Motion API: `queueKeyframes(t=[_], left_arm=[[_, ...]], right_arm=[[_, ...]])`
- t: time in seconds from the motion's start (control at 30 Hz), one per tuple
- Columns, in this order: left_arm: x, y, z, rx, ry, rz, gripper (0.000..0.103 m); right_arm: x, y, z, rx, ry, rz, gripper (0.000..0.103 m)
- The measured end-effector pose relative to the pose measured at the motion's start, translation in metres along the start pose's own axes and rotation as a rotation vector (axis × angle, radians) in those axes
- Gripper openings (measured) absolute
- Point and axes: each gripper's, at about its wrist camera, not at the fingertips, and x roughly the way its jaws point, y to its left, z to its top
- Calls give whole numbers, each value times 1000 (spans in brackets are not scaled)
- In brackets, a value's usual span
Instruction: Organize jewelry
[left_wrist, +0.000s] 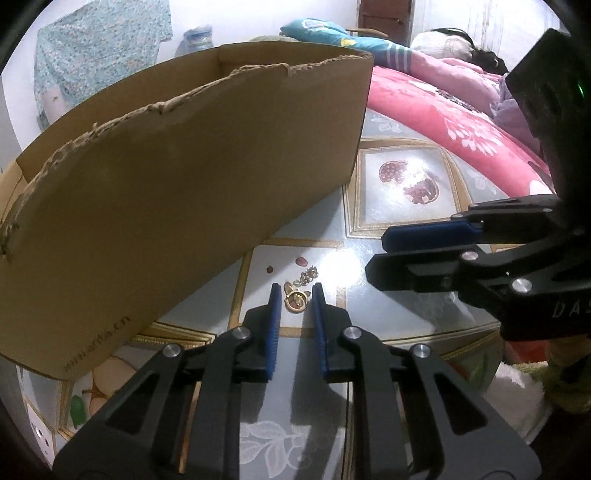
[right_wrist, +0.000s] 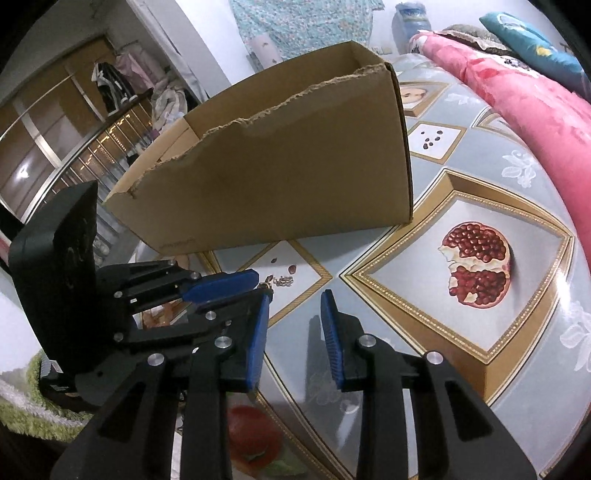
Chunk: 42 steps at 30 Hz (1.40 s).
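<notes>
A small gold jewelry piece (left_wrist: 295, 299) lies on the fruit-print tablecloth (left_wrist: 373, 306), just in front of a tall cardboard box (left_wrist: 177, 192). My left gripper (left_wrist: 296, 292) points down at it, its blue pads flanking the piece closely with a thin gap on each side. A second, sparkly piece (left_wrist: 307, 276) lies just beyond, toward the box. My right gripper (left_wrist: 376, 254) hovers to the right, open and empty. In the right wrist view, my right gripper (right_wrist: 295, 300) is over bare cloth, the left gripper (right_wrist: 260, 285) is at the left by the jewelry (right_wrist: 282, 281), and the box (right_wrist: 288, 166) stands behind.
A bed with a pink floral blanket (left_wrist: 461, 122) runs along the table's far right, and a person's dark hair (left_wrist: 480, 55) shows at its head. A green shaggy rug (right_wrist: 33, 413) lies below the table edge. A wardrobe (right_wrist: 55, 122) stands at the left.
</notes>
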Motion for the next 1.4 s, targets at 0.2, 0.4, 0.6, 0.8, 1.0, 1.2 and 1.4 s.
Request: queueKeyframes(t=[0.2, 0.4, 0.6, 0.8, 1.0, 1.2, 1.4], left_arm=[[0, -8, 1, 41, -9, 12, 11], [-6, -5, -3, 26, -23, 6, 11], [-19, 0, -8, 12, -33, 17, 11], [-28, 9, -19, -39, -22, 45, 11], [-31, 20, -29, -87, -13, 60, 11], [-30, 20, -29, -91, -20, 59, 11], [-28, 21, -29, -90, -16, 50, 11]], right_arm=[[2, -4, -1, 10, 0, 3, 29], [-1, -7, -2, 16, -6, 2, 29], [-3, -8, -4, 17, -13, 3, 29], [-2, -2, -4, -20, -17, 5, 29], [7, 14, -2, -113, -16, -30, 24], [20, 21, 7, -174, 1, -87, 20], [35, 26, 6, -211, 19, -121, 20]])
